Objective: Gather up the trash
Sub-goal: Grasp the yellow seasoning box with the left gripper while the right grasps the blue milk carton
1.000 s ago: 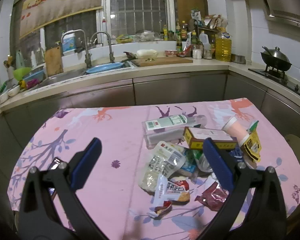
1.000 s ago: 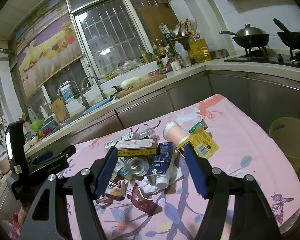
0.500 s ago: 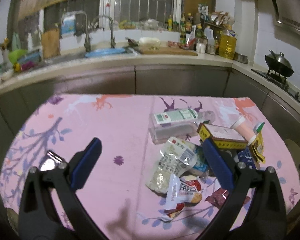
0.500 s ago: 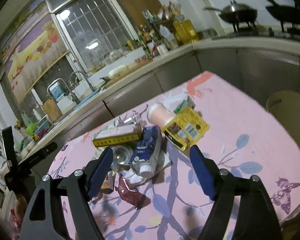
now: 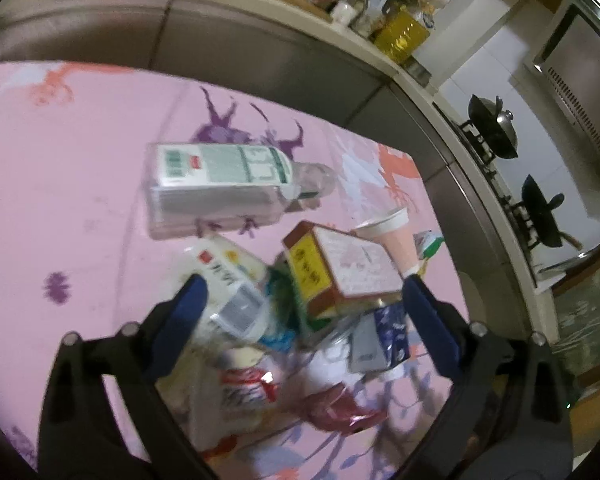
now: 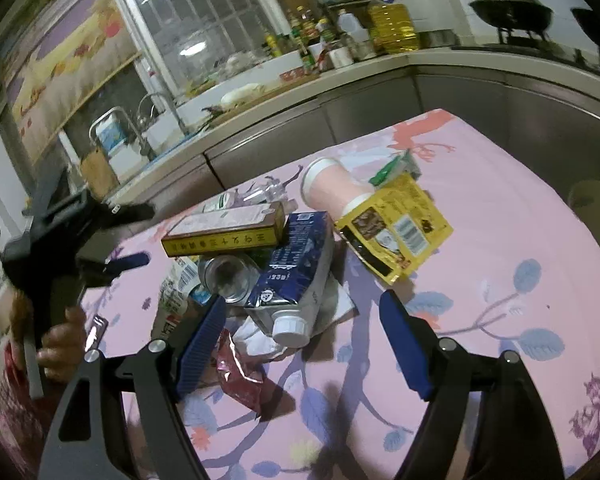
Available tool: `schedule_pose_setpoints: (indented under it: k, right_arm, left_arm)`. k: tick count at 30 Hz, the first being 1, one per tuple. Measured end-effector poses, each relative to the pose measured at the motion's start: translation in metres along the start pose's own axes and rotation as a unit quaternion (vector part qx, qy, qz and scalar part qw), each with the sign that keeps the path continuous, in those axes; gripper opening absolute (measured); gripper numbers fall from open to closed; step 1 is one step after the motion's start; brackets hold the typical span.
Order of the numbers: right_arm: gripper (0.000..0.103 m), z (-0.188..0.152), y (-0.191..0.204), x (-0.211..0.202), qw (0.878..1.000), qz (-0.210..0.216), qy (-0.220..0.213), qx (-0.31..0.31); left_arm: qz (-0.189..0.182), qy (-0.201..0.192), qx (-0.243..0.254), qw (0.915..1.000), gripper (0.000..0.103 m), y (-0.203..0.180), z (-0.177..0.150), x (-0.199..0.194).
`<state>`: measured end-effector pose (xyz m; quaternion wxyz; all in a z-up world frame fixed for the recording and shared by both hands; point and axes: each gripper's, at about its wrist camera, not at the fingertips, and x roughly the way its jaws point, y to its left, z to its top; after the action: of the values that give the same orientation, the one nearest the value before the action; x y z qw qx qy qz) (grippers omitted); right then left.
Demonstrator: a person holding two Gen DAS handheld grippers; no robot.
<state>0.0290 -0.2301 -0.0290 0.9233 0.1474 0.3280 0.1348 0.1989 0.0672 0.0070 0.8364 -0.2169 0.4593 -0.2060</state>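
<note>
Trash pile (image 6: 284,272) is heaped mid-table on the pink cloth (image 6: 500,208); nothing has been lifted out of it yet.

Right gripper (image 6: 300,344): jaws spread wide, nothing held. The blue-and-white carton (image 6: 296,276), cap end nearest, lies between the fingers but is not pressed. A red wrapper (image 6: 240,376) sits at 7 o'clock of the carton, beside the left finger; the yellow sachet (image 6: 396,228) at 2 o'clock; the pink cup (image 6: 332,192) at 12 to 1.

Left gripper (image 5: 300,292): also wide open and empty, poised over the long yellow-edged box (image 5: 340,272). The white pouch (image 5: 228,288) lies at 9 o'clock of the box, the clear bottle (image 5: 224,184) at 11. This view is blurred.

Step judged: approach for a first pick.

- One item per gripper is advised; the carton body is better straddled than its cap.
- The red wrapper and crumpled paper should be kept clear of the pads.
- The box rests on other items and could tip; it is best closed on across its narrow faces.
</note>
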Motion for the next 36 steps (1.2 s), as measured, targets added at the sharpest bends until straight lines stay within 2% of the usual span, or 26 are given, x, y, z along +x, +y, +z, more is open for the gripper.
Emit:
schedule_pose_setpoints:
  k: [9, 15, 18, 19, 22, 23, 31, 36]
  right_arm:
    - [0.076, 0.004, 0.008, 0.029, 1.0, 0.0, 0.018, -0.02]
    - [0.076, 0.005, 0.01, 0.043, 0.999, -0.007, 0.022, -0.03]
    - [0.076, 0.006, 0.009, 0.047, 0.999, -0.013, 0.02, -0.033]
    - [0.076, 0.006, 0.009, 0.048, 0.999, -0.014, 0.02, -0.034]
    - [0.076, 0.007, 0.009, 0.052, 0.999, -0.018, 0.019, -0.035]
    - [0.076, 0.008, 0.009, 0.053, 0.999, -0.019, 0.019, -0.036]
    - [0.076, 0.005, 0.011, 0.067, 0.998, -0.02, 0.027, -0.047]
    - [0.076, 0.003, 0.012, 0.07, 0.998, -0.021, 0.029, -0.05]
  left_arm:
    - [-0.057, 0.043, -0.048, 0.9963, 0.089, 0.002, 0.013, 0.034]
    - [-0.08, 0.072, -0.064, 0.9922, 0.077, 0.0, 0.008, 0.045]
    - [-0.082, 0.078, -0.058, 0.9919, 0.066, -0.005, 0.006, 0.049]
    - [-0.08, 0.079, -0.056, 0.992, 0.06, -0.005, 0.005, 0.05]
    - [-0.071, 0.08, -0.048, 0.9931, 0.043, -0.008, 0.004, 0.049]
    - [-0.074, 0.08, -0.049, 0.9928, 0.041, -0.008, 0.003, 0.048]
    - [-0.086, 0.049, -0.047, 0.994, 0.027, -0.004, -0.01, 0.013]
    - [-0.093, 0.011, -0.03, 0.9952, 0.025, -0.001, -0.016, -0.027]
